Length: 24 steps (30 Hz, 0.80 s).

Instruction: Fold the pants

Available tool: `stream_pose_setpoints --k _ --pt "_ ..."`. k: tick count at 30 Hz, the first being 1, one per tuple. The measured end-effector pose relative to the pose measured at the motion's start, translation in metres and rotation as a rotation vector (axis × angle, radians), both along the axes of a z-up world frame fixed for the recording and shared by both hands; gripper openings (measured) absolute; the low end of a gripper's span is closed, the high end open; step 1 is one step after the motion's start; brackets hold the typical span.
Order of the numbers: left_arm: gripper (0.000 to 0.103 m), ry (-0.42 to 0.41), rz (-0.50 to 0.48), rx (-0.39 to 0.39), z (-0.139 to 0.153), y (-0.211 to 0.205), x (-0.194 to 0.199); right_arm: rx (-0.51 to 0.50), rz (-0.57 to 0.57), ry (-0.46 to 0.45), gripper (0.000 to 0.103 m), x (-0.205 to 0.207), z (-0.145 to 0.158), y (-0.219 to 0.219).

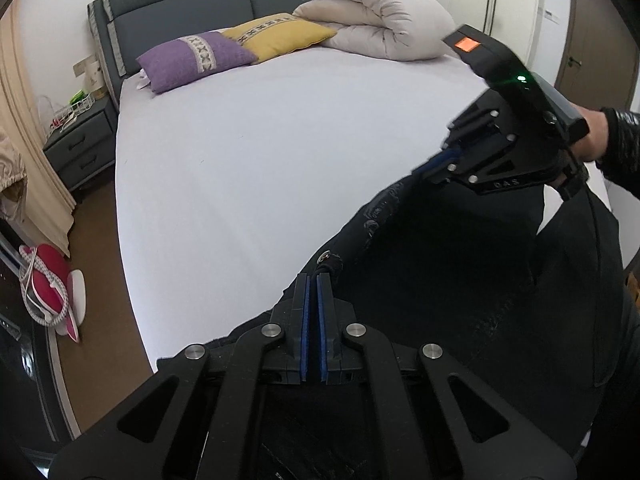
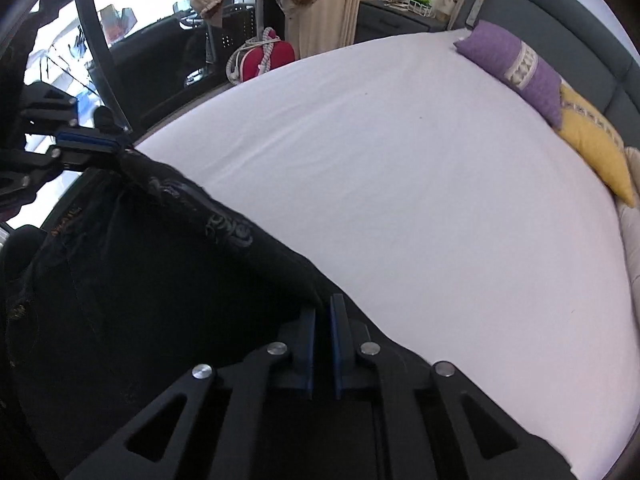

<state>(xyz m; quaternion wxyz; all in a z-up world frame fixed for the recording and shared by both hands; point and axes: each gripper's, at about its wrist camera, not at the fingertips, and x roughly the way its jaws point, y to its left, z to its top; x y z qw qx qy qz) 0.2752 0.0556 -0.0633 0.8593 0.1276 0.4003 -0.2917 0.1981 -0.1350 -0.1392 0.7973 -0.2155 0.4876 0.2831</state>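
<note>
Black pants (image 1: 440, 260) with a pale print along the waistband hang stretched between my two grippers at the near corner of the bed (image 1: 280, 140). My left gripper (image 1: 313, 280) is shut on the waistband beside a metal button (image 1: 330, 258). My right gripper (image 1: 430, 166), held by a hand in a black sleeve, is shut on the waistband's other end, higher and to the right. In the right wrist view the pants (image 2: 160, 280) run from my right gripper (image 2: 322, 308), with dark cloth between its blue pads, up to the left gripper (image 2: 116, 145).
A purple pillow (image 1: 192, 60), a yellow pillow (image 1: 280, 34) and a rolled beige duvet (image 1: 376, 20) lie at the headboard. A grey nightstand (image 1: 80, 144) stands left of the bed. A red and white appliance (image 1: 48, 276) lies on the brown floor.
</note>
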Motion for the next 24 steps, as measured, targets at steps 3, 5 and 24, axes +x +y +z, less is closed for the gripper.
stream_pose_setpoints --k 3,5,24 --pt "0.002 0.007 0.007 -0.007 -0.004 0.002 -0.004 0.021 -0.009 0.003 0.005 -0.012 0.004 -0.001" --pt "0.001 0.007 0.012 -0.011 -0.006 0.005 -0.007 0.049 -0.029 -0.006 0.004 -0.019 0.009 -0.003" --pt "0.000 0.052 0.019 -0.032 -0.006 0.026 -0.156 0.095 0.028 -0.075 0.003 -0.173 0.026 0.015"
